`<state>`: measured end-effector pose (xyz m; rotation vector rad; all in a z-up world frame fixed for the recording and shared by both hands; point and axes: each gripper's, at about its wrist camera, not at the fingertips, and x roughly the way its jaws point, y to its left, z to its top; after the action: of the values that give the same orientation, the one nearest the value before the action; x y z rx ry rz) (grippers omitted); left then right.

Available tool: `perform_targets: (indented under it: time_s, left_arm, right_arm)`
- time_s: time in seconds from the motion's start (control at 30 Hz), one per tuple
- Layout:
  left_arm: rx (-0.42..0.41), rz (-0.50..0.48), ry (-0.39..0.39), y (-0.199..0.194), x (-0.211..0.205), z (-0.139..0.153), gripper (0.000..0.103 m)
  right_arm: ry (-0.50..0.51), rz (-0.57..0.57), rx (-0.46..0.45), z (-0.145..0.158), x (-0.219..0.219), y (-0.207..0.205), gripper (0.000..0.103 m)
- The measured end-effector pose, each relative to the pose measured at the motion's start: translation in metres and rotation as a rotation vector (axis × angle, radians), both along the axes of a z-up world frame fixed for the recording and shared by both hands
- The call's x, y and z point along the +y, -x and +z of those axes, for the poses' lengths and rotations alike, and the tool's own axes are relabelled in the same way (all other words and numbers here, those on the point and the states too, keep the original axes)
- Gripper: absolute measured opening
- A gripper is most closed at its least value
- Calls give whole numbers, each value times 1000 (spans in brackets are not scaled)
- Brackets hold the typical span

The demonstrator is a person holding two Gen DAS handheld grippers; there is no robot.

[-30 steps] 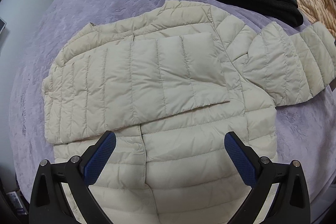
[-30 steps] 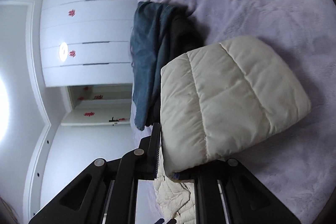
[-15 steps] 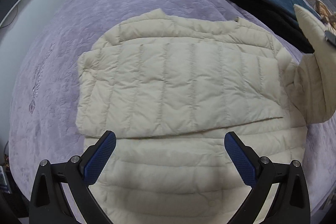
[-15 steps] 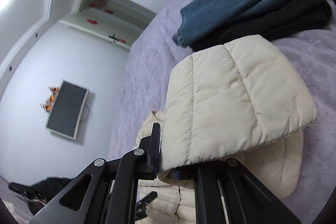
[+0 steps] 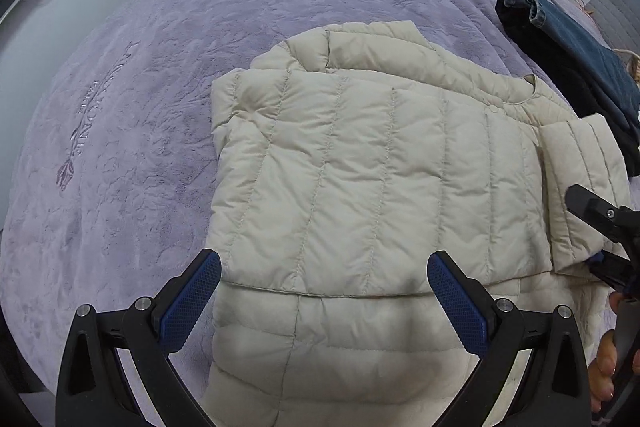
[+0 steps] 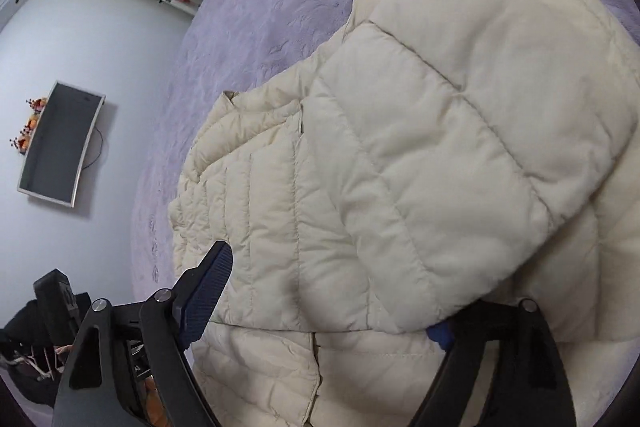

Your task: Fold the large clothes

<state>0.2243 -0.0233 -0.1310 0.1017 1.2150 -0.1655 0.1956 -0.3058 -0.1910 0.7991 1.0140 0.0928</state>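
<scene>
Swung over from the bedspread, the cream puffer jacket's right sleeve (image 6: 460,155) now lies folded across the jacket (image 5: 360,179), which rests flat on a purple bedspread (image 5: 160,87). Just behind the sleeve's cuff, the right gripper (image 6: 328,307) is opening, with the cuff draped over one finger. Beside it, the left gripper (image 5: 324,291) hovers open above the jacket's hem. Folded dark clothes (image 5: 568,59) lie beyond.

We see a cream quilted jacket (image 5: 380,187) lying flat on the purple bed. One sleeve (image 5: 360,195) is folded across its chest, stitching lines running crosswise. The other sleeve (image 6: 460,147) is doubled over on top, its cuff end lying loose near the jacket's middle.
</scene>
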Motion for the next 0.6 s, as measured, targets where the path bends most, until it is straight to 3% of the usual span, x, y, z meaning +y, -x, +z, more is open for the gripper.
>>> perform_targets:
  time_s: [0.17,0.2,0.27,0.3,0.33,0.43,0.6]
  left_arm:
    - [-5,4,13,-3,8,2,103]
    - [-9,5,14,-3,9,2,103]
    - [-14,11,16,-5,14,4,103]
    - [-18,15,18,-5,17,5,103]
    - [-21,21,19,-6,20,6,103]
    - [-36,45,21,-8,31,10,103]
    - [-52,109,25,-13,54,14,103]
  right_arm:
    - [12,-189,-24,17,-28,27,85]
    - [15,-230,-27,19,-33,29,80]
    - [27,-285,-24,26,-45,34,53]
    - [35,-294,-25,28,-47,33,26]
    - [48,-292,-31,33,-46,32,14]
    - [152,-213,-80,54,-34,25,13]
    - [341,37,-160,81,28,4,13]
